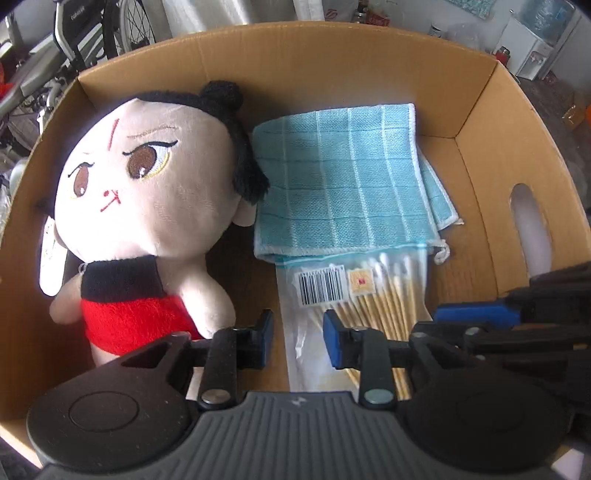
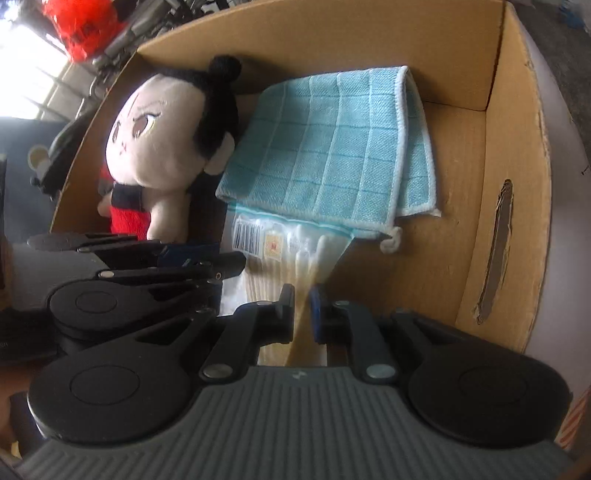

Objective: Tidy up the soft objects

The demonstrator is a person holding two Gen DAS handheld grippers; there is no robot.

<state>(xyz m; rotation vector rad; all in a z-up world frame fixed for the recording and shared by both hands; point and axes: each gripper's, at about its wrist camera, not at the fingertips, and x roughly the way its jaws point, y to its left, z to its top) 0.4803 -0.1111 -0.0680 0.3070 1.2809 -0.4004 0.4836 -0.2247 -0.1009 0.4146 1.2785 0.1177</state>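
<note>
Behind the cardboard box (image 1: 476,122) a cluttered room is showing: wheelchair frames (image 1: 74,33) at the upper left and a white water dispenser (image 1: 535,48) at the upper right. Inside the box three things are lying. A plush doll (image 1: 147,195) with black hair and a red outfit is resting on its back along the left side, head toward the far wall. Just beside its head, a folded blue checked cloth (image 1: 343,181) is lying flat, and its near edge is overlapping the top of a clear bag of cotton swabs (image 1: 369,299).

Both grippers are hanging over the near end of the box, pointing steeply down. The left gripper (image 1: 298,332) is showing its fingers spread partway with nothing between them; they are framing the bag's plain left portion from above, not touching it. The right gripper (image 2: 302,314) is showing a narrow gap between its fingers, and nothing is being pinched there either; the bag's lower right edge is lying beneath it.

Everything soft seems to be sitting in the box already, so this is looking like a release or a final tidy. If the bag needs nudging, its long axis is running from the near wall toward the cloth, straight ahead of both pairs of fingers, and the left gripper is sitting nearer its middle. The doll is lying left of both.
</note>
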